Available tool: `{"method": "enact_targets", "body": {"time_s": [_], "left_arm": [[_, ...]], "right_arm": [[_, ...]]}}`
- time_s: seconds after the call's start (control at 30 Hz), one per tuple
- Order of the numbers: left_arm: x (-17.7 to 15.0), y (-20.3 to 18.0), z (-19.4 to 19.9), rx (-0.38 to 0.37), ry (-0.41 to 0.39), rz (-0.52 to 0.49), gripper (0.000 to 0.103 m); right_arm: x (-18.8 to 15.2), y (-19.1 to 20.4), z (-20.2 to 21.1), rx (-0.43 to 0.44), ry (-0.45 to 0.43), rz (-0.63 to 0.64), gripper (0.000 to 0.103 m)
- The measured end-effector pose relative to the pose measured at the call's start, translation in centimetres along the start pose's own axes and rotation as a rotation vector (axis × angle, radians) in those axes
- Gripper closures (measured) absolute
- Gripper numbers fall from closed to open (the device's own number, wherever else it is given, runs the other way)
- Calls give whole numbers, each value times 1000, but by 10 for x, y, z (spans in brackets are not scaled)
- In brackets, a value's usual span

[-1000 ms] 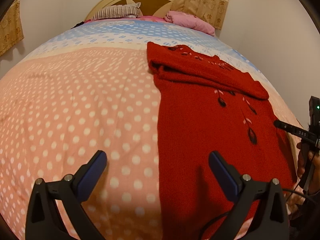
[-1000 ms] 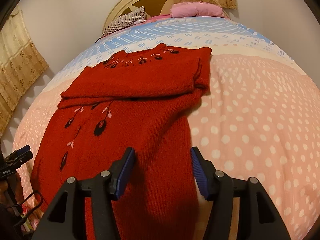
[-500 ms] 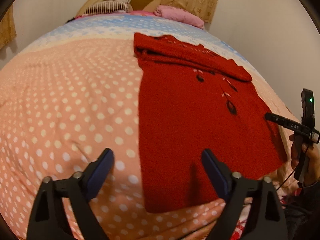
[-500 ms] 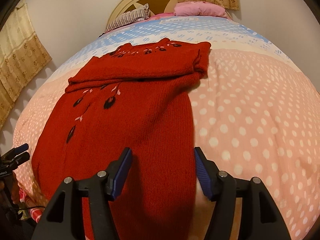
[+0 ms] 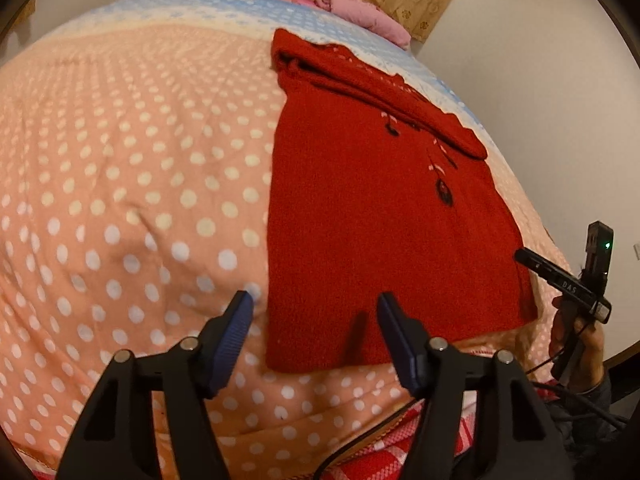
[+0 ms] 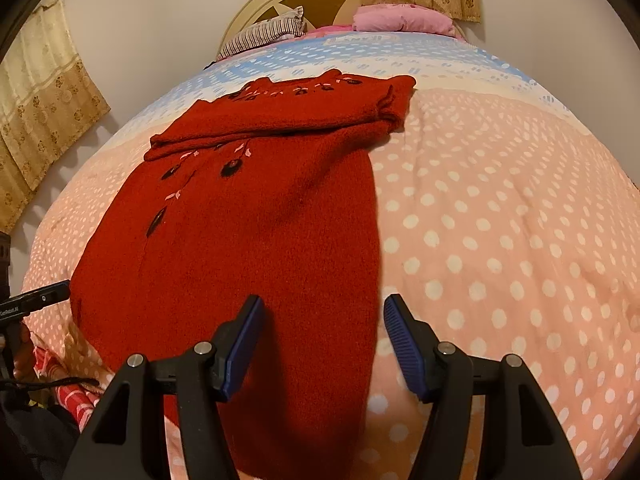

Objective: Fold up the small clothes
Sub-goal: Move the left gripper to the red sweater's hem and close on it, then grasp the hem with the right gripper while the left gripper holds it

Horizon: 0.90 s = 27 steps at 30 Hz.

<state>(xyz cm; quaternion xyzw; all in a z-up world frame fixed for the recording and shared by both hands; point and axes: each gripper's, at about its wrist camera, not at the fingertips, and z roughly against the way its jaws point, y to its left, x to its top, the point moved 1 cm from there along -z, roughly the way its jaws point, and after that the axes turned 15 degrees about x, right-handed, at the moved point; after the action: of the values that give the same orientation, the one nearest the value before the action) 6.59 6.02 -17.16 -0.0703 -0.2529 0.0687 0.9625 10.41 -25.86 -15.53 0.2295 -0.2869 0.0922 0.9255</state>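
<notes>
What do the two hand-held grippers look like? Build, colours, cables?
Both match: the left hand-held gripper and the right hand-held gripper have black plastic frames with silver pivot screws and ribbed blue finger pads. A thin black cable trails below the left one.

White lettering reading "DAS" stands on the black bar-shaped gripper body (image 5: pixel 568 285) held by a hand at the right edge of the left wrist view. A second line of white lettering stands on the black bar-shaped gripper body (image 6: pixel 24 304) at the left edge of the right wrist view; it is too small and cut off to read. No other text is legible.
</notes>
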Motion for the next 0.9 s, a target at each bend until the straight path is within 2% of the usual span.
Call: {"method": "enact_targets", "body": {"time_s": [0.17, 0.3, 0.43, 0.47, 0.5, 0.57, 0.7, 0.77, 0.9], "left_arm": [[-3, 1, -3, -38, 29, 2, 39], [-4, 3, -4, -49, 32, -1, 44], [-3, 12, -4, -40, 43, 14, 65], [-2, 14, -3, -39, 48, 17, 75], [-2, 15, -1, -48, 51, 22, 81], [-2, 16, 7, -64, 45, 18, 87], [-2, 9, 20, -93, 28, -3, 87], [-2, 7, 17, -79, 28, -13, 87], [-2, 16, 6, -78, 47, 34, 86]], "right_arm": [[-8, -1, 5, 8, -9, 6, 40], [-15, -1, 10, 11, 2, 15, 40], [-25, -4, 20, 37, 5, 5, 40], [-28, -5, 23, 45, 5, 1, 40], [-32, -7, 27, 53, 6, -5, 40], [-39, -9, 33, 62, 8, -13, 40], [-51, -12, 42, 68, 18, -24, 40], [-56, -13, 45, 68, 17, -26, 40], [-62, -15, 48, 78, 12, -37, 40]]}}
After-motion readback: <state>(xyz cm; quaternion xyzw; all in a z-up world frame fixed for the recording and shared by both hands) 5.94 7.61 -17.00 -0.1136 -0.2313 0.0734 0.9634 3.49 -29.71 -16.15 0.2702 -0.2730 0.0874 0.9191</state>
